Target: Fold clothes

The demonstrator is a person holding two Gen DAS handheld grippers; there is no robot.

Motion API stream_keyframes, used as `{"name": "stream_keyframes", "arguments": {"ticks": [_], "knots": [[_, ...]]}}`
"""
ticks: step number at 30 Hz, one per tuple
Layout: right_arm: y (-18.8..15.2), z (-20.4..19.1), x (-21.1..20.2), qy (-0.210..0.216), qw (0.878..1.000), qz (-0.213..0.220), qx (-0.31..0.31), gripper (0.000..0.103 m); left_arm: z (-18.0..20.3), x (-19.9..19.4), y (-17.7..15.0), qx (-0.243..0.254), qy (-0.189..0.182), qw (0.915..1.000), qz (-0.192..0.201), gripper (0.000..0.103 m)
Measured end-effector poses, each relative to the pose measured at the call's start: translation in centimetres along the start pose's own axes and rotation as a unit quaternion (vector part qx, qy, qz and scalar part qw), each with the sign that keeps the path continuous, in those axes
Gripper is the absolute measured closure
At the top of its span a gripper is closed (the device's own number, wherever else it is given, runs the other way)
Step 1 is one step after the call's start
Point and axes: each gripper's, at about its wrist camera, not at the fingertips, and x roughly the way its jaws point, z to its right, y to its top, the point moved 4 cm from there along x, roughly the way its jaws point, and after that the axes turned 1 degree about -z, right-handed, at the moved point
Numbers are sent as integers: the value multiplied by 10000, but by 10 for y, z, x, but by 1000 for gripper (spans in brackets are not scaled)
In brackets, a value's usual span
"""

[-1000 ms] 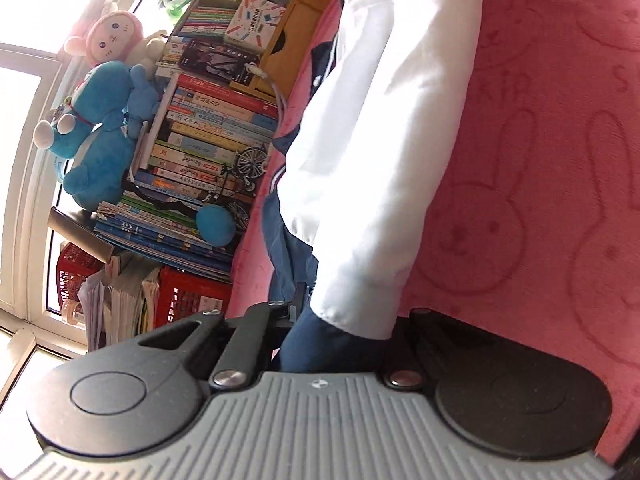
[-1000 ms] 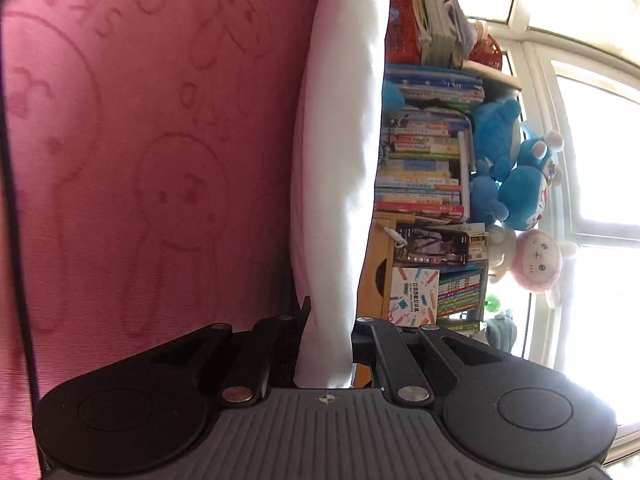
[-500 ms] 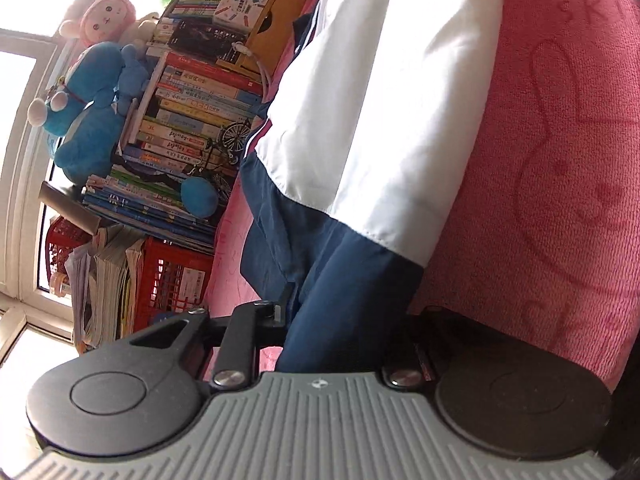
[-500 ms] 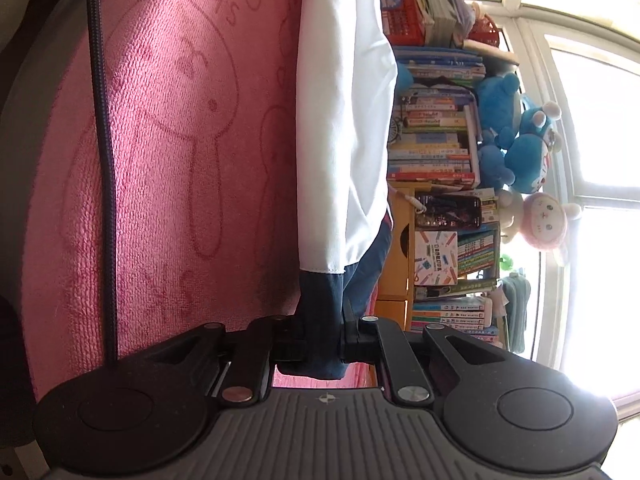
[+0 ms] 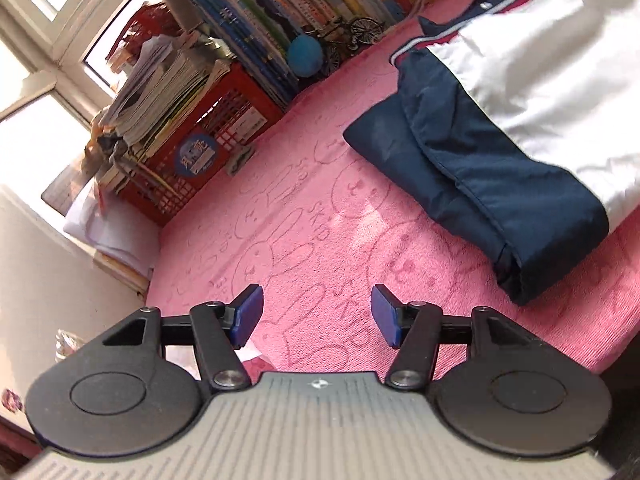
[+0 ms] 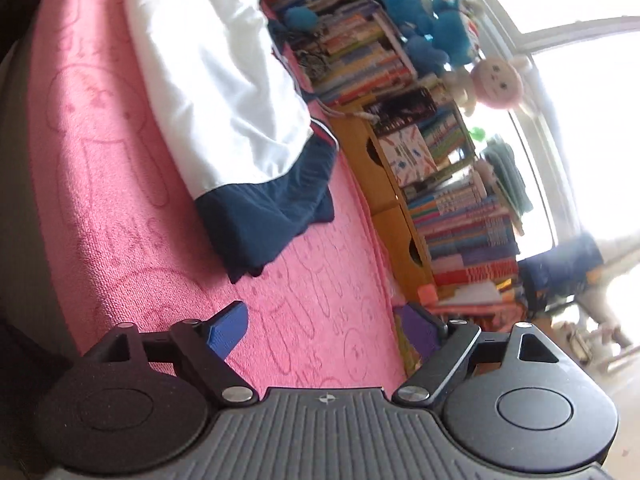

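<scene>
A white and navy jacket [image 5: 512, 112] lies folded on the pink rabbit-print blanket [image 5: 304, 216], at the upper right of the left wrist view. In the right wrist view the same jacket [image 6: 224, 92] stretches from the top to the middle, its navy hem nearest me. My left gripper [image 5: 316, 316] hovers over bare blanket, short of the jacket and to its left; its jaws are opening with nothing between them. My right gripper [image 6: 320, 330] is also back from the hem, jaws opening wide, with only blanket showing between the blue pads.
Stacks of books [image 5: 280, 20] and a red crate of papers [image 5: 192, 132] line the blanket's far edge. Blue and pink plush toys [image 6: 440, 32] sit on books [image 6: 460, 208] by a bright window. Yellow wooden boxes [image 6: 392, 208] stand beside the blanket. A dark edge [image 6: 16, 160] borders it on the left.
Both grippers let go of the jacket's navy hem, opened, pulled back and rolled. The jacket, which hung stretched from them before, now lies on the blanket.
</scene>
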Motion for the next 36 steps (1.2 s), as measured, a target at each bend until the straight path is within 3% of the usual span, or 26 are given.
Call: {"name": "stream_keyframes", "arguments": {"ticks": [3,6,10,13,15,17,19,25,27,30,32,36], "knots": [[-8,20,-2,-95,9935,-214,1116,17,-11,-15,18,-1185,-465,9914,302,32],[-9,41,0,-138,9664,-215,2557,17,7,-28,39,-1529,-852,9811,825,30],[4,62,9,204,8878,263,4590,15,54,-34,66,-1559,-1269,9691,1431,22],[23,63,22,659,8247,741,5568,15,95,-35,85,-1566,-1435,9612,1762,21],[43,58,33,884,8025,986,5818,15,117,-31,97,-1675,-1506,9570,1827,21],[67,51,43,1127,7916,1143,5896,15,132,-25,107,-1671,-1480,9567,1867,20],[89,41,48,1317,7943,1227,5802,14,143,-16,114,-1444,-1316,9638,1814,20],[141,4,60,1288,8666,1056,4703,4,149,19,106,-874,-759,9840,1351,17],[145,-7,64,1315,8759,977,4539,2,143,33,96,-819,-548,9882,1169,16],[144,-17,71,1534,8730,770,4565,1,120,46,84,-1080,-548,9878,976,11],[141,-16,76,1648,8652,647,4691,0,103,52,79,-1304,-598,9854,922,0],[132,-14,94,1822,8483,144,4969,0,80,55,78,-1690,-727,9796,809,0]]}}
